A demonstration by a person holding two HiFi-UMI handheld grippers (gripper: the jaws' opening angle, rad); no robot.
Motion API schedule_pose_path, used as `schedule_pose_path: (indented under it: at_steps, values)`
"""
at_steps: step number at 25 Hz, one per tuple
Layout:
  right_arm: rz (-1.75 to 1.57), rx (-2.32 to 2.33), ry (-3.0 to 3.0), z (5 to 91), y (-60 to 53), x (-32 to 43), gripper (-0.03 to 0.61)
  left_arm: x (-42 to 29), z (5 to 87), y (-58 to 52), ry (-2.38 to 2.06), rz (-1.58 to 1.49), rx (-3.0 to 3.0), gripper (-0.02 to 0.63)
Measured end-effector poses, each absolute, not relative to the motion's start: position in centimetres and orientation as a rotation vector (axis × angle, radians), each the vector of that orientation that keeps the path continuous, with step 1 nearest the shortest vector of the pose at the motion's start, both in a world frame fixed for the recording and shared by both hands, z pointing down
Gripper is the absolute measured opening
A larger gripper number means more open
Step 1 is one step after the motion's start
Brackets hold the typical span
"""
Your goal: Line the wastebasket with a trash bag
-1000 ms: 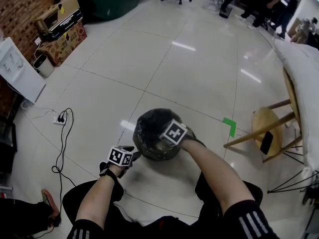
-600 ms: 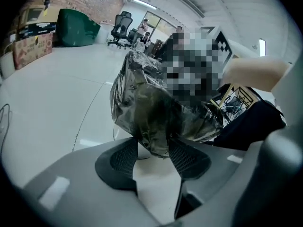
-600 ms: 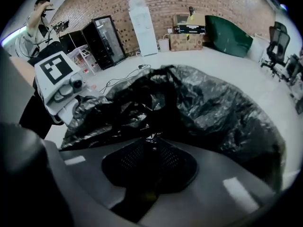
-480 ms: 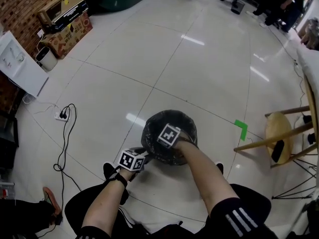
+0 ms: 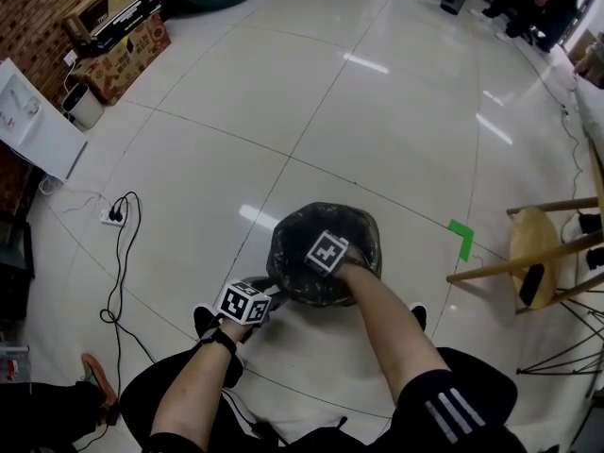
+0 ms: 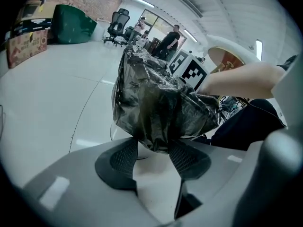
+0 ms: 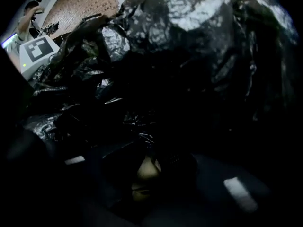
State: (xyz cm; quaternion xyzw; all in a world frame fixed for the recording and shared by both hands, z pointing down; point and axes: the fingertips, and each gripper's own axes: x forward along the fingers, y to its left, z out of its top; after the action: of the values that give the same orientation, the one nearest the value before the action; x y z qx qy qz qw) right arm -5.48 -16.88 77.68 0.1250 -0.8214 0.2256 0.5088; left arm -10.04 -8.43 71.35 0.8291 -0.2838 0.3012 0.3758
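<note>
Pale tiled floor (image 5: 377, 111) fills the head view, and the wastebasket (image 5: 283, 276) stands on it just below centre, in front of the person's knees. It is covered by a black bag (image 5: 359, 234). A second ago the film domed over the mouth. Now it has sunk, and the rim shows as a ring from 9 round to 3 o'clock.

This follows the right tool (image 7: 151, 162), which has plunged into the mouth from 5 o'clock, carrying film down. Its jaws have just eased open a touch. They seem nipped on a crease of film, though its own view is too dark to be sure.

At the basket's 8 o'clock the left tool (image 6: 154, 150) has kept its place, clamped on a bunch of bag at the outer wall.

I judge the lining nearly seated, with the rim fold still to tidy.
</note>
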Motion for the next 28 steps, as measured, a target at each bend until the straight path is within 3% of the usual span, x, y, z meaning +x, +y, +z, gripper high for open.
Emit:
schedule_pose_path:
  at_steps: [7,19,23,28]
  values:
    - [0.55,0.325,-2.186,72.4,-17.5,-7.7,0.156,-11.1,70.9,-8.0,-0.728,0.791,2.125,0.21]
    - [0.616,0.303,-2.383,61.3,-15.4,-7.4,0.196,-13.0,68.2,-8.2,-0.797,0.818,2.134,0.21]
    - [0.612,0.559,-2.457,56.6,-17.0,-2.3,0.19,-14.4,65.5,-10.1,-0.876,0.786,2.161,0.21]
    - [0.74,0.996,-2.304,58.0,-21.3,8.3,0.163,-16.9,59.1,-13.7,-1.042,0.667,2.216,0.21]
